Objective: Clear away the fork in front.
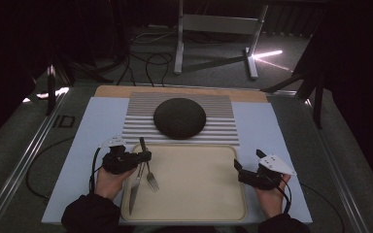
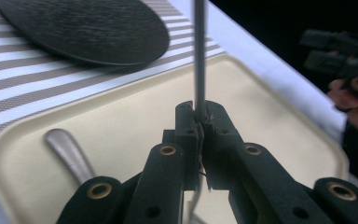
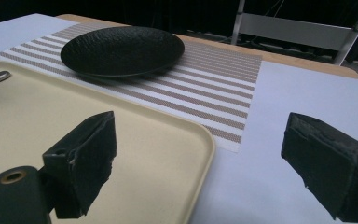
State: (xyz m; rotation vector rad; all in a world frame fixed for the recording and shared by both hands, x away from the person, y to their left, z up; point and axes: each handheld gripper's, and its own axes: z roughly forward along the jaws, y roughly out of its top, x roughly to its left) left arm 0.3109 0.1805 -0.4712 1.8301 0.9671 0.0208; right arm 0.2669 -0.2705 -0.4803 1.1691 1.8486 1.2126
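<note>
1. Fork (image 1: 150,175) handle is pinched between the closed fingers of the left gripper (image 2: 199,122), at the tray's (image 1: 209,204) 9 o'clock edge.
2. Knife (image 1: 135,187) lies just beside it.
3. Right gripper (image 1: 239,167) fingers gape wide, holding nothing, at the tray's 3 o'clock.
4. Black plate (image 1: 179,117) sits at 12 o'clock on the striped mat (image 1: 221,127).

Room: we find it dark all around, with only the table (image 1: 92,126) lit evenly from above
Glare: a bright streak on the floor (image 1: 267,54) at the back
Shadows: soft and faint
Focus: our gripper views blur the nearest jaws; the high view looks grainy
</note>
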